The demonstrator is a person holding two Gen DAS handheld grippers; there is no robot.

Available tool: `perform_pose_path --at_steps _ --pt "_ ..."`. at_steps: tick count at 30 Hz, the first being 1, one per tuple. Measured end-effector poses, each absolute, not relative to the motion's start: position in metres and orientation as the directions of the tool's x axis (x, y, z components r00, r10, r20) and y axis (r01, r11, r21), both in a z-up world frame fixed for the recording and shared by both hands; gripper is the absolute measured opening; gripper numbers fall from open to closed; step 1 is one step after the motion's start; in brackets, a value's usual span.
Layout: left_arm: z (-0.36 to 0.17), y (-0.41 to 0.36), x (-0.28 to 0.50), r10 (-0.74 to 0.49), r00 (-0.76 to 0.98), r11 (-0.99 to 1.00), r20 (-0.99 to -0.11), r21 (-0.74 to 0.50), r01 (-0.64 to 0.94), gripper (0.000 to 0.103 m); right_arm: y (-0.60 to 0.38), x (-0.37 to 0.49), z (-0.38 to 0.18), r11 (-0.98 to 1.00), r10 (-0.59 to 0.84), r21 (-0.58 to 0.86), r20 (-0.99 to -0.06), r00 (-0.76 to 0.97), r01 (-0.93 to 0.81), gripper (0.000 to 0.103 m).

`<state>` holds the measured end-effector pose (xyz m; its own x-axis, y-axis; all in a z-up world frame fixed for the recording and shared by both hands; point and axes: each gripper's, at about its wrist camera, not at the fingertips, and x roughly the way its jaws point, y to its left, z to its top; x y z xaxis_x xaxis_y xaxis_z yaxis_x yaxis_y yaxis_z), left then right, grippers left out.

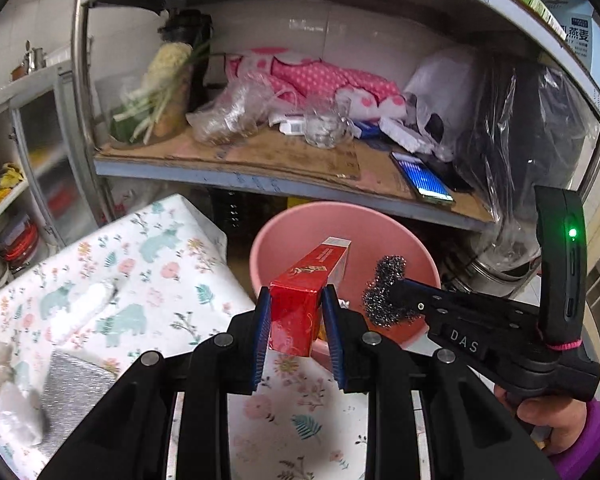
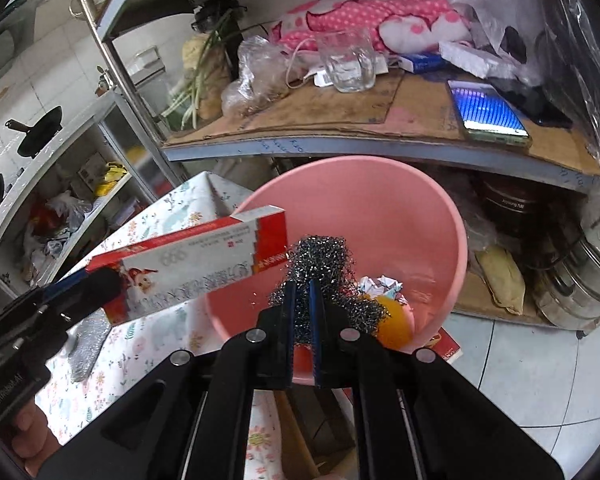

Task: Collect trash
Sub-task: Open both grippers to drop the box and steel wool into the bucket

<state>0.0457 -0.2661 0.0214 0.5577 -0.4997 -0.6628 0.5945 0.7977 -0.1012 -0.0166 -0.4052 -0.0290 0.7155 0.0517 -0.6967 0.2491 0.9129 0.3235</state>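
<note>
My left gripper (image 1: pixel 296 306) is shut on a long red and white carton (image 1: pixel 306 292), whose far end reaches over the near rim of a pink bin (image 1: pixel 300 220). From the right wrist view the same carton (image 2: pixel 188 264) juts in from the left, held by the left gripper (image 2: pixel 88 280). My right gripper (image 2: pixel 302 288) is shut on a steel wool scrubber (image 2: pixel 320 276) above the pink bin (image 2: pixel 440 208). Crumpled paper (image 2: pixel 380 285) and an orange object (image 2: pixel 394 322) lie inside the bin. The scrubber (image 1: pixel 386 290) and right gripper (image 1: pixel 410 294) also show in the left wrist view.
A table with a floral cloth (image 1: pixel 120 280) stands left of the bin, with a silver pouch (image 1: pixel 76 392) on it. Behind the bin is a metal shelf (image 2: pixel 340 140) carrying a phone (image 2: pixel 488 114), a glass mug (image 2: pixel 350 64), bags and pink fabric. Metal pots (image 2: pixel 584 280) sit at the lower right.
</note>
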Motion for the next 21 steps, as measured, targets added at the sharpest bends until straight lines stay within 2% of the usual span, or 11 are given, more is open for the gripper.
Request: perform_pose_path --at_steps 6,10,14,18,21 --pt "0.009 -0.276 0.054 -0.491 0.539 0.801 -0.684 -0.111 0.588 0.027 -0.411 -0.011 -0.036 0.909 0.057 0.328 -0.707 0.705 0.256 0.008" --pt "0.006 -0.275 0.059 -0.497 0.529 0.805 -0.688 -0.139 0.576 0.028 -0.415 -0.011 -0.037 0.907 0.051 0.328 -0.709 0.703 0.266 0.02" --pt "0.007 -0.273 0.06 -0.497 0.527 0.808 -0.689 -0.147 0.57 0.03 -0.418 -0.011 -0.038 0.903 0.05 0.333 -0.711 0.702 0.273 0.023" --pt "0.01 -0.27 0.059 -0.494 0.53 0.815 -0.689 -0.156 0.557 0.039 -0.416 -0.013 -0.038 0.907 0.051 0.325 -0.715 0.697 0.268 0.024" --pt "0.01 -0.266 0.057 -0.491 0.529 0.821 -0.692 -0.163 0.548 0.042 -0.415 -0.014 -0.037 0.909 0.048 0.32 -0.717 0.696 0.267 0.034"
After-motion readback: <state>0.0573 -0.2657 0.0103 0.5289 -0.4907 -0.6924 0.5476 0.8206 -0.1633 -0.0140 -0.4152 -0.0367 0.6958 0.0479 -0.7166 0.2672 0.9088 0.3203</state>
